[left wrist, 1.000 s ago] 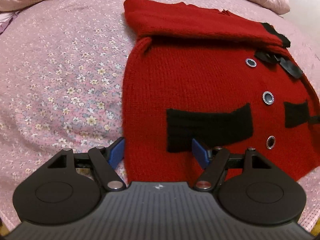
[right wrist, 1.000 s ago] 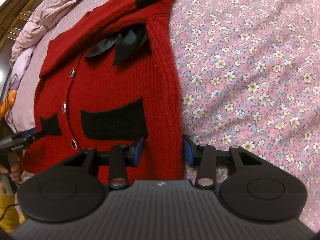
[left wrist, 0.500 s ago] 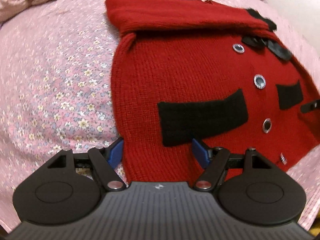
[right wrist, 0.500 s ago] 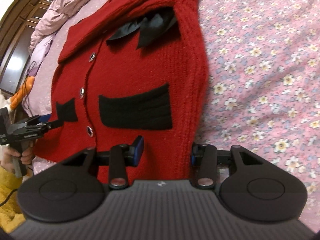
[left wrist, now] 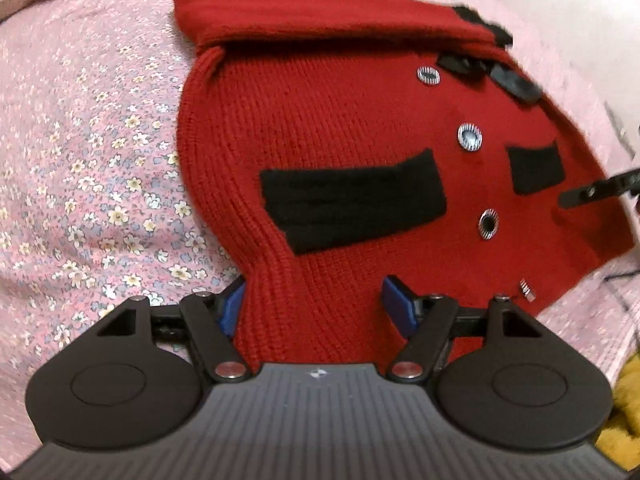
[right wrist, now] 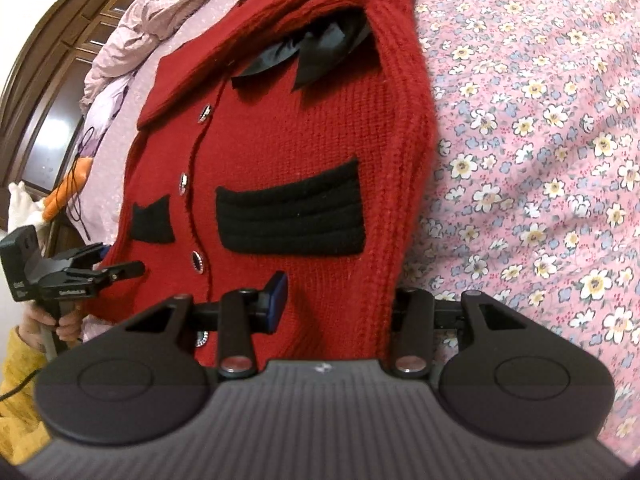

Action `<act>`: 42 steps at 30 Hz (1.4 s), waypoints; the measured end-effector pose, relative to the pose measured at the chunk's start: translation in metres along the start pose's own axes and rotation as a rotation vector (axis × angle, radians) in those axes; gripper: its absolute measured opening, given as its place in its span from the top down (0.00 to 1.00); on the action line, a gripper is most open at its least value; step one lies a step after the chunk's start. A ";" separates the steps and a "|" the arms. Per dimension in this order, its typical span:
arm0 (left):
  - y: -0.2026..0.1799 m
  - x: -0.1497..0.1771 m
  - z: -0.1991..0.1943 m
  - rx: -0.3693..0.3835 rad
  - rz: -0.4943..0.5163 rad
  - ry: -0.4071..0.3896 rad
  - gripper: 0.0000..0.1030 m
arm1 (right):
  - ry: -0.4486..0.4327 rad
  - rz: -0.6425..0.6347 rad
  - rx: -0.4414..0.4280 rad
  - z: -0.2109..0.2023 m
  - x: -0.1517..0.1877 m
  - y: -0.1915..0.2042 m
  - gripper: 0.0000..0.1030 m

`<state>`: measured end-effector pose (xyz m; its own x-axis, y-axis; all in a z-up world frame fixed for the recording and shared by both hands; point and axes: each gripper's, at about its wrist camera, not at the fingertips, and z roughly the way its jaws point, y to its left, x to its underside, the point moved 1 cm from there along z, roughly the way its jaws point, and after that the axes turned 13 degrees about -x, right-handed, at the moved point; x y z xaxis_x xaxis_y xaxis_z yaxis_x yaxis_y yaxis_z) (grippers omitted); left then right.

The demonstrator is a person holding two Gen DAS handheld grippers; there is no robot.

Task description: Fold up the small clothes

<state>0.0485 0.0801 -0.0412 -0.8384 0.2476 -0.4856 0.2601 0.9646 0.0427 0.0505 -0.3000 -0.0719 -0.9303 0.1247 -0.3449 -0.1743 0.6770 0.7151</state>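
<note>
between each claw's pads (left wrist: 394, 307) lies the red cardigan's (left wrist: 340, 120) hem.

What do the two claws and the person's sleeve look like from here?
Both claws, left and right, are matte black: a ribbed grey-black body, round side discs, silver pivot pins, blue finger pads. The hand gripping the left handle wears a mustard-yellow sleeve; a black cable trails below.

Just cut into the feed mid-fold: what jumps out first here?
A red knit cardigan with black pocket patches, silver buttons and a black bow lies on the pink floral bedsheet. Each gripper, left and right, has a bottom corner of it between its fingers.
</note>
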 end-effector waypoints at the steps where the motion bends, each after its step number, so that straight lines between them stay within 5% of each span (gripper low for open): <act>1: -0.005 0.000 -0.001 -0.015 0.020 0.003 0.28 | 0.005 -0.007 -0.002 0.000 0.001 0.001 0.56; 9: -0.015 -0.011 0.015 -0.034 0.035 0.007 0.27 | 0.040 -0.066 0.005 0.006 0.007 0.010 0.56; 11: -0.014 -0.014 0.015 -0.045 0.018 0.002 0.42 | 0.022 -0.055 0.003 0.005 0.007 0.009 0.58; 14: -0.009 -0.015 0.011 -0.037 -0.014 0.002 0.68 | 0.001 -0.069 -0.002 0.003 0.009 0.011 0.77; 16: 0.002 -0.011 0.005 -0.012 -0.058 0.009 0.73 | -0.020 -0.071 -0.025 -0.003 0.009 0.014 0.81; 26: 0.011 -0.009 0.002 -0.006 -0.098 0.034 0.77 | -0.127 -0.070 -0.157 -0.025 -0.001 0.029 0.87; 36: 0.037 -0.036 -0.048 0.218 -0.305 -0.113 0.83 | -0.270 -0.060 -0.256 -0.039 -0.022 0.043 0.89; 42: 0.045 -0.059 -0.067 0.253 -0.389 -0.214 0.83 | -0.373 -0.065 -0.308 -0.049 -0.038 0.048 0.89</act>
<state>0.0775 0.1148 0.0480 -0.7864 -0.1748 -0.5925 0.0785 0.9231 -0.3766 0.0614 -0.3073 0.0052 -0.7452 0.3787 -0.5488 -0.3679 0.4529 0.8121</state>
